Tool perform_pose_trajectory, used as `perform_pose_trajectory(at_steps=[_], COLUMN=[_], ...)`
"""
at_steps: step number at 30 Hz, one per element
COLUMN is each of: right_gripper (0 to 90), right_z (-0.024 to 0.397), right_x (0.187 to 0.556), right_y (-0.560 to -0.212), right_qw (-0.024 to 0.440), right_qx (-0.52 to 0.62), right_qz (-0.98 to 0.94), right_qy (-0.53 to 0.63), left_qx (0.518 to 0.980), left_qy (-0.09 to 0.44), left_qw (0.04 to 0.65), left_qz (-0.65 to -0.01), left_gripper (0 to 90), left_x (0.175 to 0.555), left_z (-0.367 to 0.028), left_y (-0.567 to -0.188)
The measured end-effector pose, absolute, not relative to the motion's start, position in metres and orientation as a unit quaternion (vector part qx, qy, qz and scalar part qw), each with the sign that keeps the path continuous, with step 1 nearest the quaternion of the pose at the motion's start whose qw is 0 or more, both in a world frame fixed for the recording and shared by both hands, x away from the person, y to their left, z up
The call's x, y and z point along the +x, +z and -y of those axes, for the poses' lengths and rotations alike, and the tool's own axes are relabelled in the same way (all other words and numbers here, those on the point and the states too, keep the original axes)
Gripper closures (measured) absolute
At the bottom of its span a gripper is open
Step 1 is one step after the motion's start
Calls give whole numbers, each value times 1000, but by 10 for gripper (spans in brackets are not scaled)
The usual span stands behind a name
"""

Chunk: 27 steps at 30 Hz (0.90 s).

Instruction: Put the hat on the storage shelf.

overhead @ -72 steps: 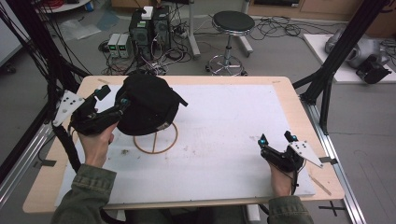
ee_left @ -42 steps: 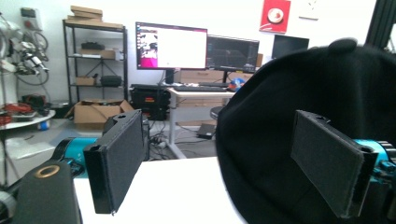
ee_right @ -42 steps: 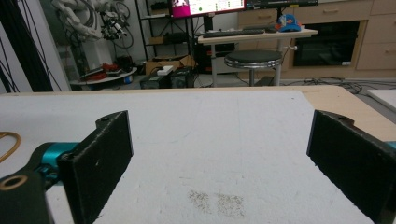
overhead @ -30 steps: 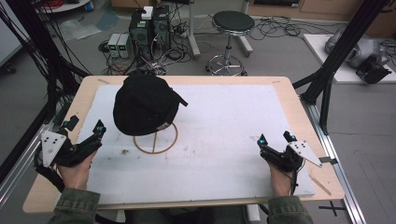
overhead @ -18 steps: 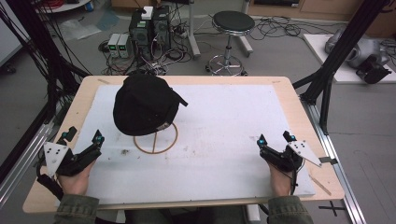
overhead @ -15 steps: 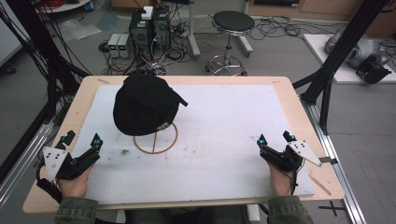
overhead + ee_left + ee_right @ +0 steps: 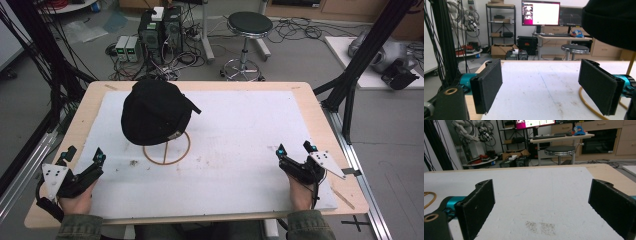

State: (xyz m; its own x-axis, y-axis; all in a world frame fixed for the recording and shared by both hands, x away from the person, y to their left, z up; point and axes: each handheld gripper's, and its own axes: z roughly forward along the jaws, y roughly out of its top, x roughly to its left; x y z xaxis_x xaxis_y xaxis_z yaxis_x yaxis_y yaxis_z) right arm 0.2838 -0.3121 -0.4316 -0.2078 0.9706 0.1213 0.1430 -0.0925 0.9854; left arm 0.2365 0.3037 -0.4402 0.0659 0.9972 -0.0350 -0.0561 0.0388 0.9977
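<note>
Item 1, left gripper (image 7: 82, 160): rested at the near left corner of the table (image 7: 320, 112), on the edge of the white mat (image 7: 240, 130); jaws spread wide with nothing between them; held by a hand (image 7: 75, 200) whose sleeved forearm enters from the near edge; jaws aimed forward and slightly inward, toward the hat stand; the placement is judged a parked, ready pose, well apart from the work.

Item 2, right gripper (image 7: 295, 148): rested at the near right of the mat, on the opposite side; jaws likewise parted and empty, as seen in the right gripper view, where bare mat lies between them; wrist kept straight, forearm low, jaws aimed away from the person; judged idle.

Item 3, wire stand (image 7: 167, 150): a tan ring base laid flat on the mat, left of centre, with a thin upright rising from it; part of the ring is seen in the left gripper view (image 7: 589, 105), just beyond the jaw on that view's right.

Item 4, black cap (image 7: 155, 112): carried on top of the stand, clear of the mat, its brim pointed to the right and away; touched by neither gripper; judged to be hung so that its shape is kept.

Item 5, stool (image 7: 248, 25): stood on the floor beyond the far edge.
</note>
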Motion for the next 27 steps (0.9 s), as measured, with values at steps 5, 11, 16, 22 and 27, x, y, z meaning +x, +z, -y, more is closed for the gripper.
perform_pose_trajectory(at_steps=[5,11,16,22,27], right_gripper=[61,61,61,61,61], right_z=[312,313,313,313,314], right_x=[284,283,283,283,283], right_y=[-432,-432,-432,-432,-432], right_qw=[379,374,373,376,374], right_qx=[501,504,504,501,503], right_qz=[-556,-554,-555,-558,-558], right_qy=[543,546,546,545,544], left_qx=[510,521,519,520,530], left_qy=[482,480,479,476,467], left_qw=[536,534,535,535,531], left_qz=[-469,-462,-463,-465,-468], left_gripper=[193,193,193,194,195], left_x=[239,239,239,240,242], left_z=[-300,-296,-296,-297,-296], left_y=[-444,-444,-444,-445,-448])
